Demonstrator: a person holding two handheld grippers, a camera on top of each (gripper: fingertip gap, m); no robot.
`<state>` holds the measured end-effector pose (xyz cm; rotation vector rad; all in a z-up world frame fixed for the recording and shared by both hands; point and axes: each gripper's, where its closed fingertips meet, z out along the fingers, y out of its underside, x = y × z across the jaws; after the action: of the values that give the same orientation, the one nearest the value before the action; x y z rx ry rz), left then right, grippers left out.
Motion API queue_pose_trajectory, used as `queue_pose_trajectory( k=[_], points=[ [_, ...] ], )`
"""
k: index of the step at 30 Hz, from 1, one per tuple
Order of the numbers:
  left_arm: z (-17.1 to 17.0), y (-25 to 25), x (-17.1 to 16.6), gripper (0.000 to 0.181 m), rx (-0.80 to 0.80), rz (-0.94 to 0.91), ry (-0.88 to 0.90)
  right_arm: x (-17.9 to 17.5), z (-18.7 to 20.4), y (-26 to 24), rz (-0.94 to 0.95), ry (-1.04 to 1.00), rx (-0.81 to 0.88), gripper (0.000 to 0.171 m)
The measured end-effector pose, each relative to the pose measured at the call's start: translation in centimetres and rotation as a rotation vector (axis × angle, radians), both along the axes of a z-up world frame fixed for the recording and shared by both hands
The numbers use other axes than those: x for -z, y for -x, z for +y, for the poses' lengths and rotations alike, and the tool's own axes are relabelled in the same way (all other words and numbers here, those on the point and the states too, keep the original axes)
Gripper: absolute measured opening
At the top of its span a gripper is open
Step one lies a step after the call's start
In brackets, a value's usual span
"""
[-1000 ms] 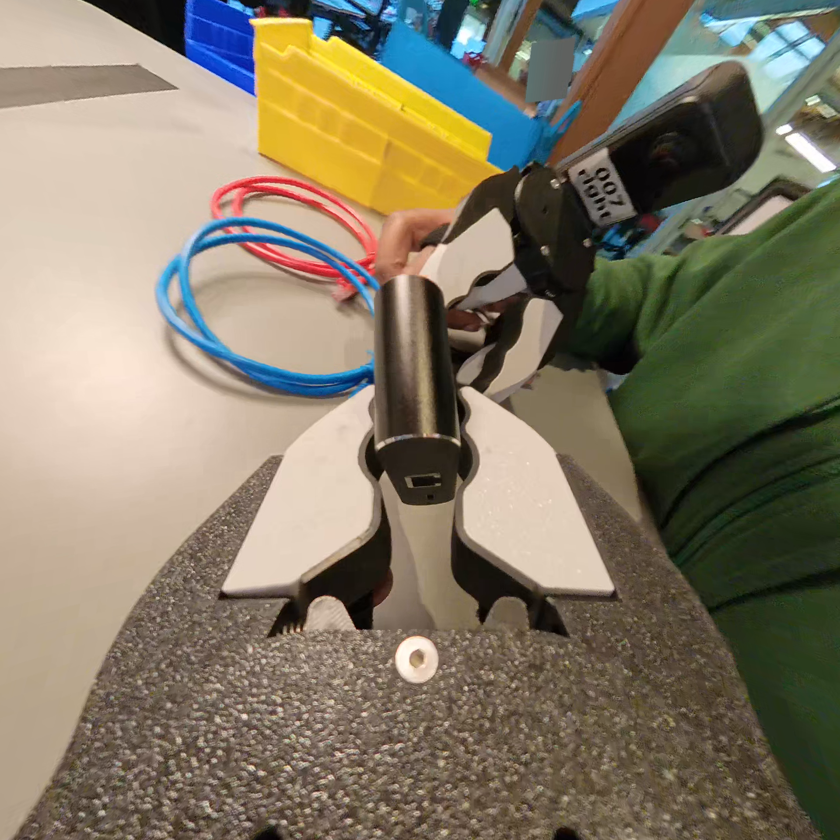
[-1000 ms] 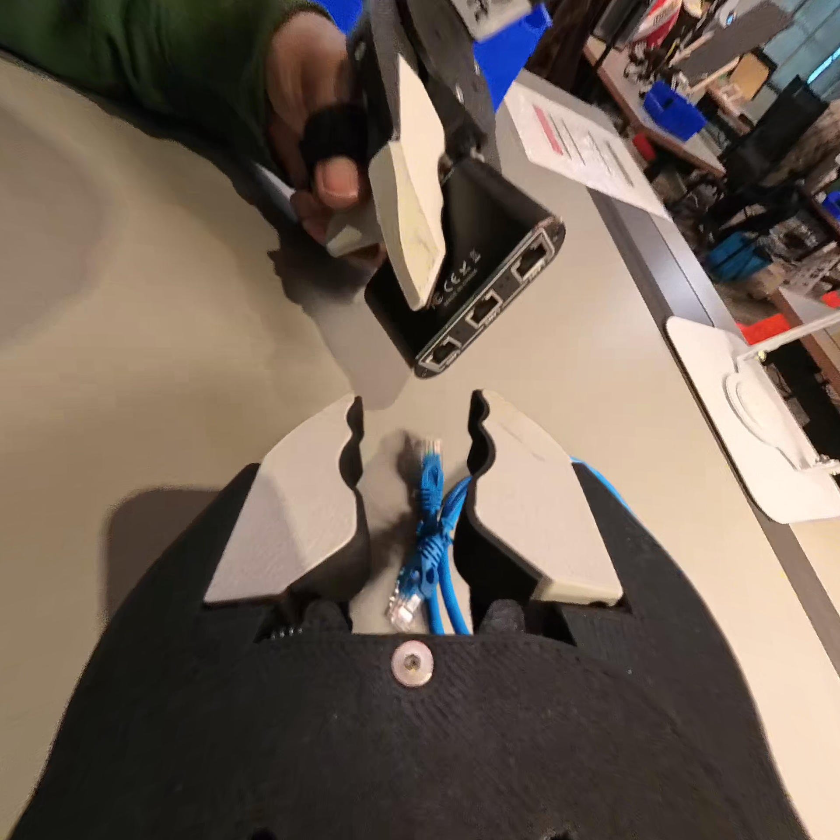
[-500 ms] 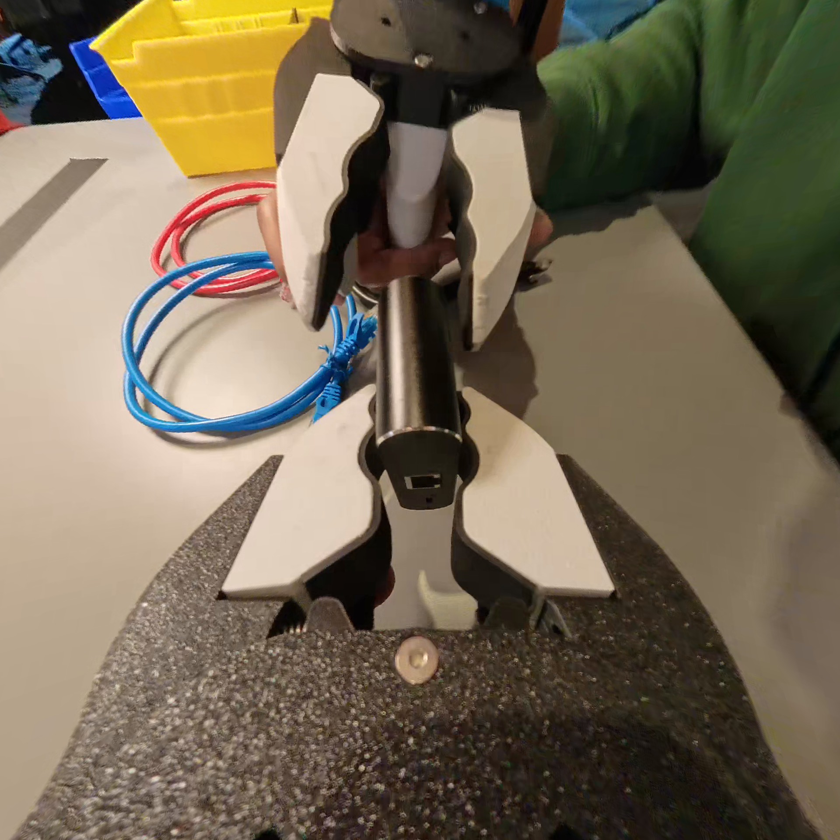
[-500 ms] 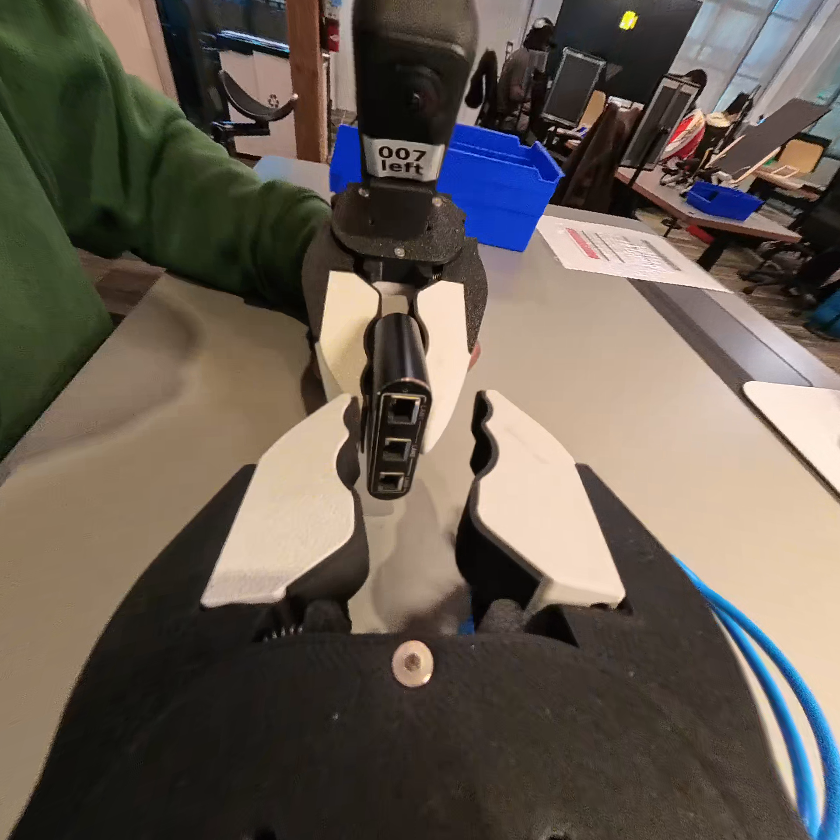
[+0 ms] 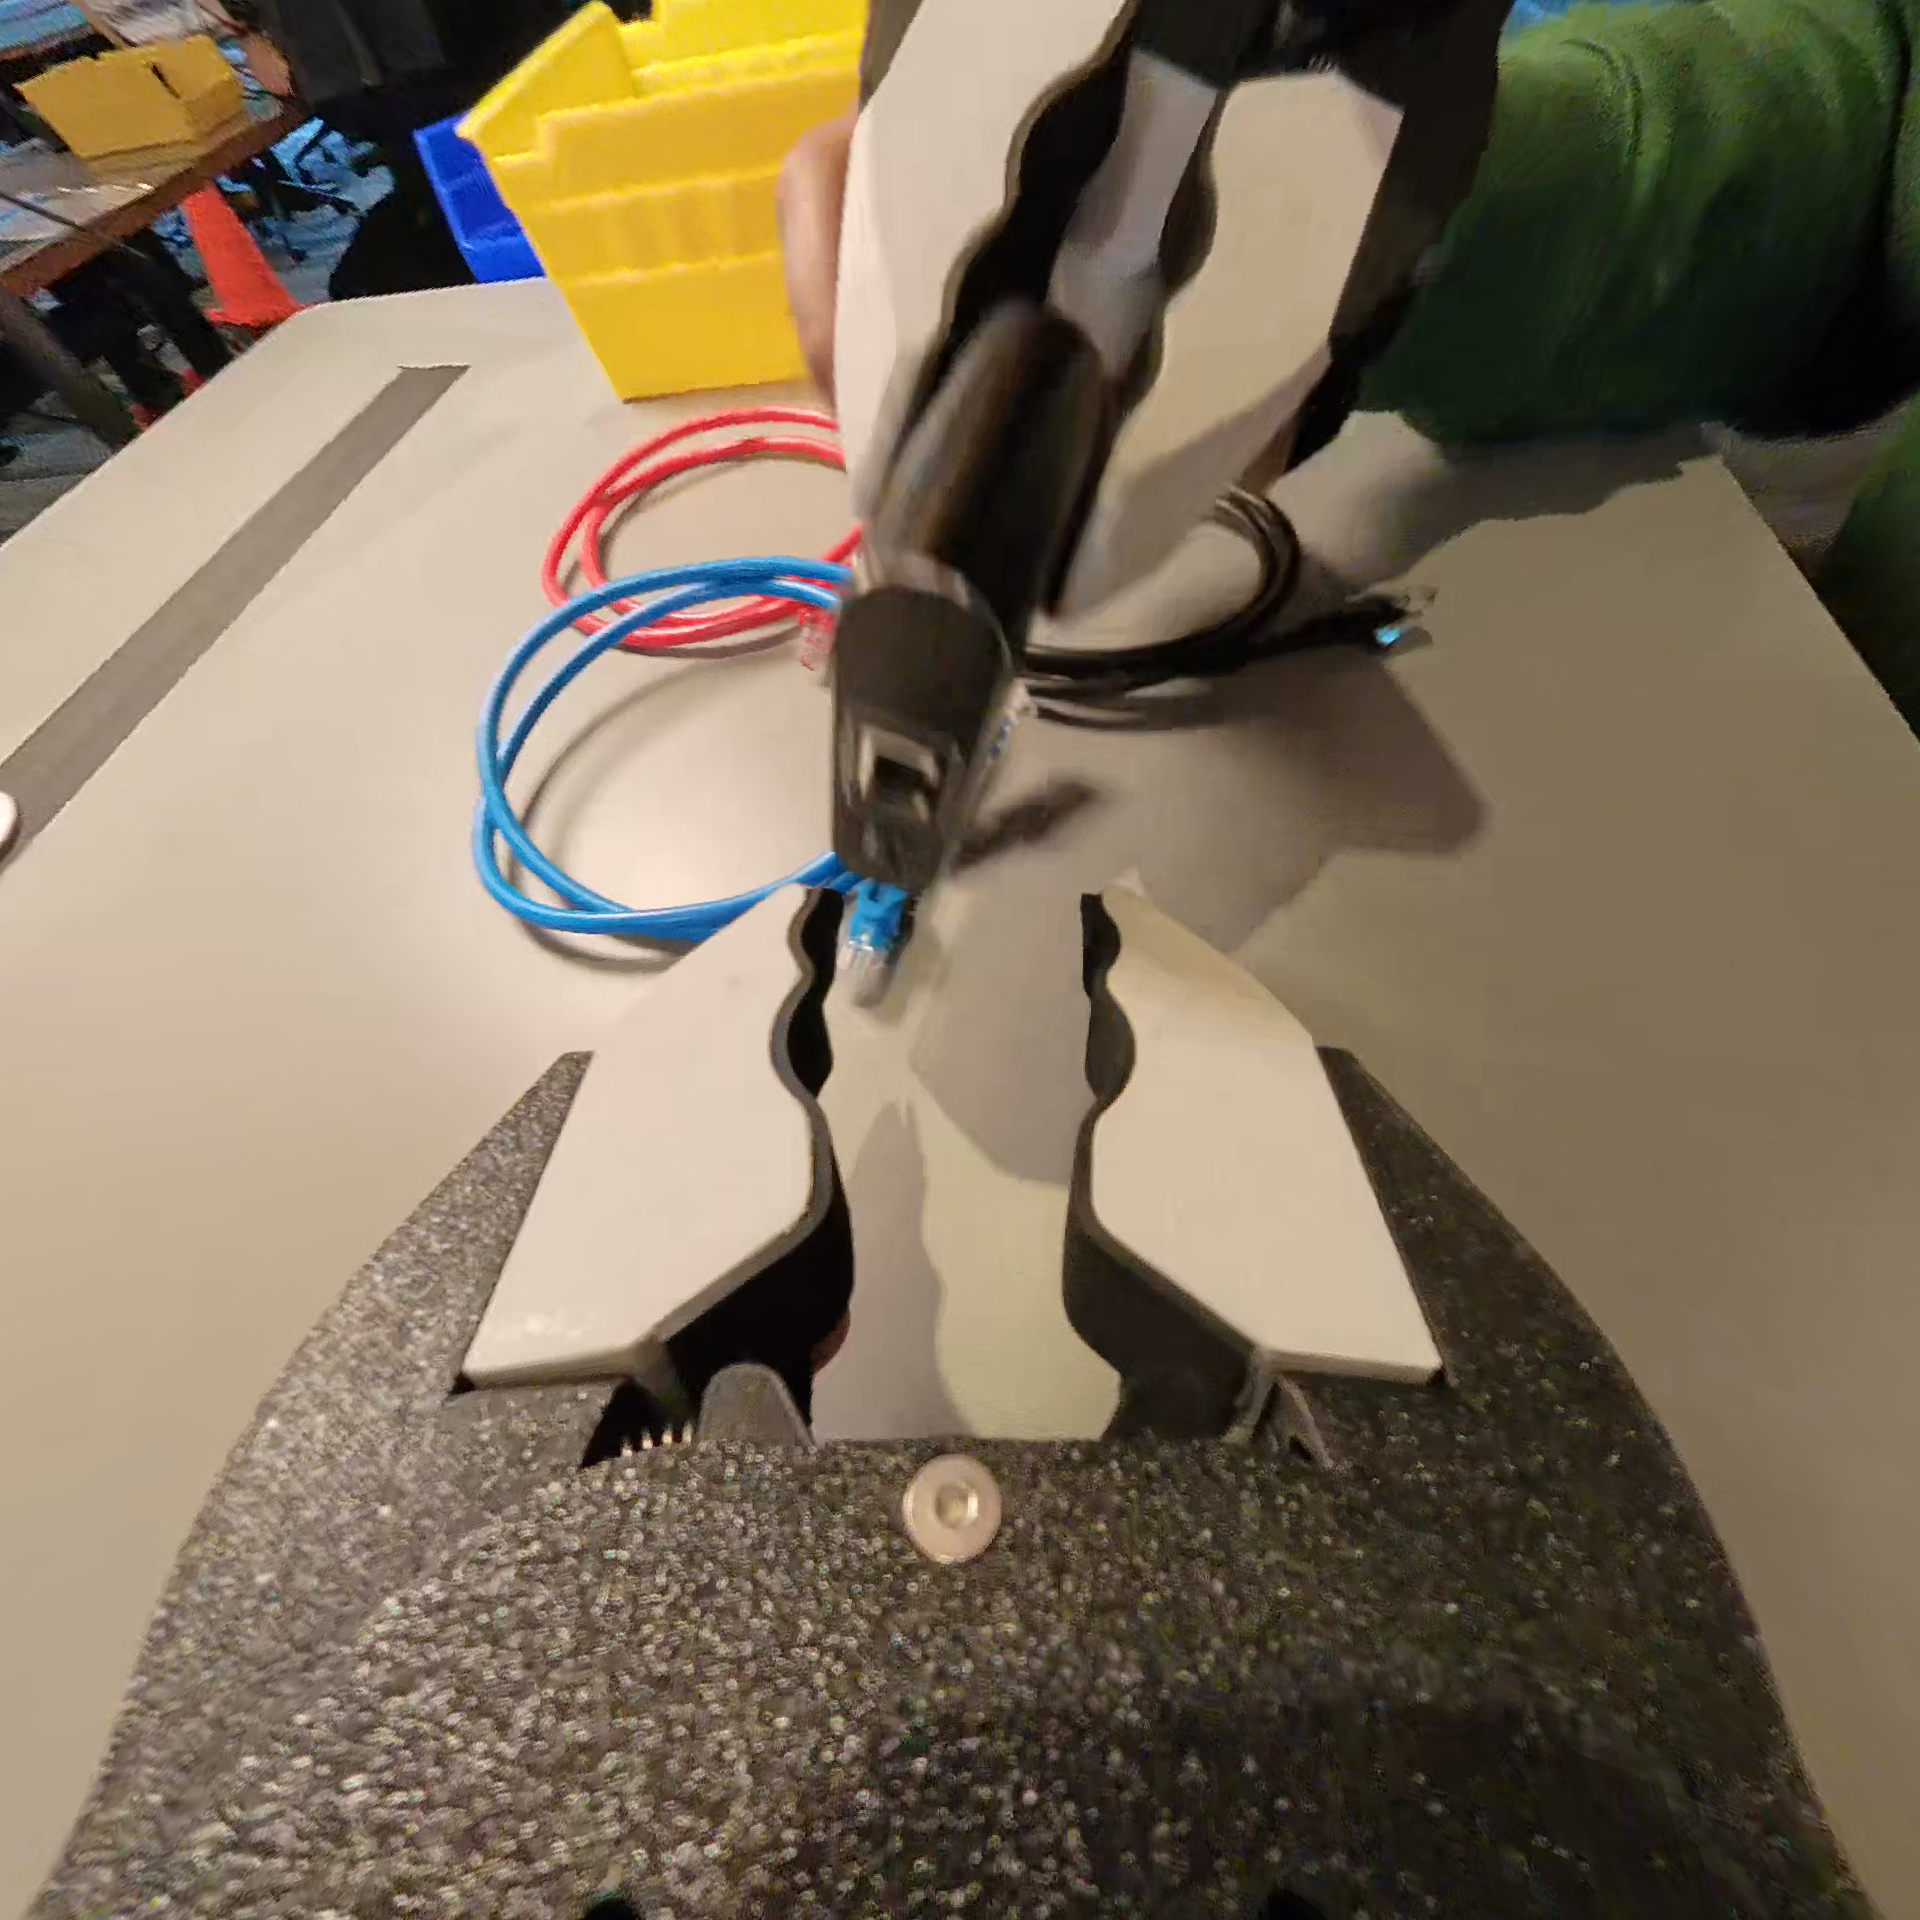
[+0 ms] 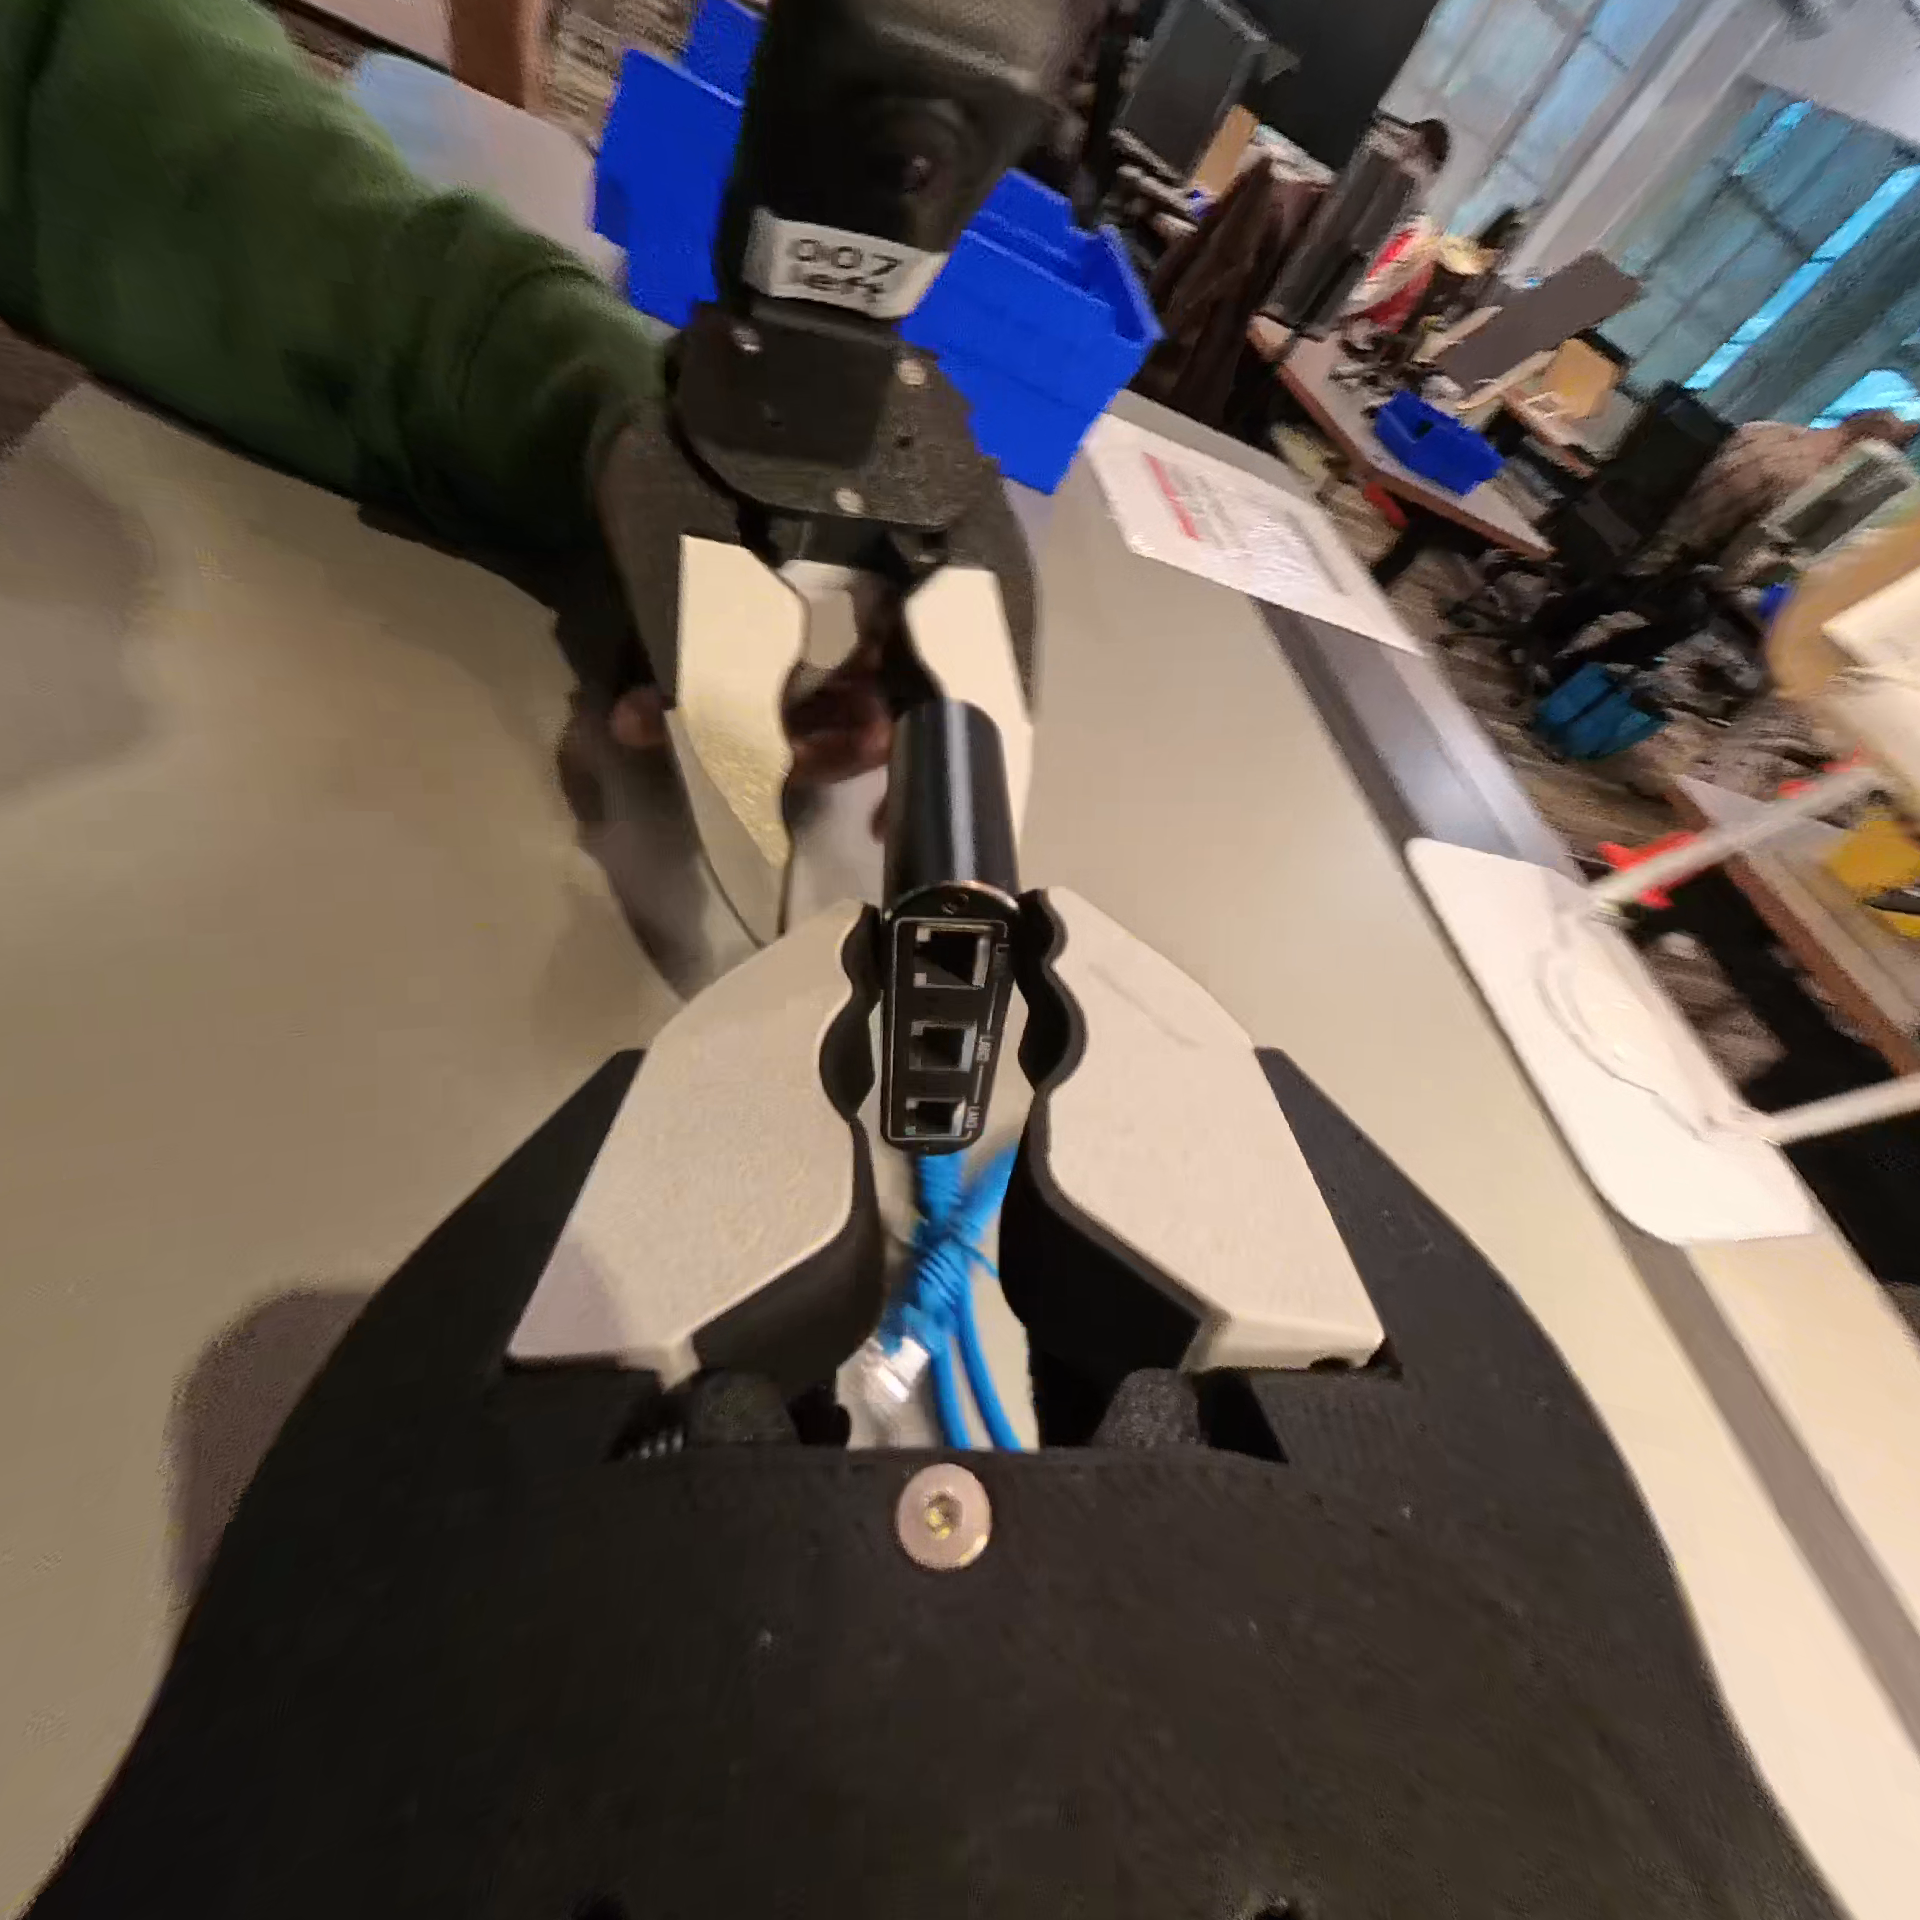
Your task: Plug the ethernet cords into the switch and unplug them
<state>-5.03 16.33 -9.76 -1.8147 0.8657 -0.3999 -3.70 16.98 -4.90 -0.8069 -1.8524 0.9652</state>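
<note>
A grey matte surface filled both frames, with an office of desks at the right view's upper right. Three coiled cords lay mid-frame: one blue ethernet cord, one red cord, one black cord. One yellow plastic bin sat at upper centre, its contents unseen. The left claw gaped wide, empty; the right claw gripped the black three-port switch.

Tabletop: grey, matte, with a darker grey strip set into it at far left.
Blue cable: coiled flat, plug end nearest the camera.
Red cable: coiled behind the blue, loops overlapping.
Black cable: bundled, right of both.
Yellow bin: far edge.
Blue bin: far edge, right wrist view.
Printed sheet: flat beside it.
</note>
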Motion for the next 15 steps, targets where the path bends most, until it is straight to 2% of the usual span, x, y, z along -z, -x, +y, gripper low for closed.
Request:
queue_pose_trajectory(
  k=[1, 5, 9, 12, 15],
  points=[
    [0.2, 0.3, -0.3, 0.047, -0.015, -0.027, -0.003, -0.9, 1.4, -0.4, 0.016, -0.020, 0.054, 0.025],
    [0.9, 1.5, -1.3, 0.048, -0.074, -0.109, -0.017, -5.4, 8.5, -4.2, 0.043, -0.085, 0.299, 0.025],
    [1.0, 1.8, -1.2, 0.045, -0.085, -0.099, -0.012, -9.6, 18.5, -10.9, -0.085, -0.257, 0.557, 0.025],
    [0.9, 1.6, -0.9, 0.045, -0.081, -0.071, -0.014, -9.5, 26.4, -15.5, -0.352, -0.302, 0.657, 0.025],
    [0.9, 1.4, -0.6, 0.044, -0.076, -0.040, -0.013, -5.9, 33.4, -19.3, -0.685, -0.467, 0.663, 0.026]
  ],
)
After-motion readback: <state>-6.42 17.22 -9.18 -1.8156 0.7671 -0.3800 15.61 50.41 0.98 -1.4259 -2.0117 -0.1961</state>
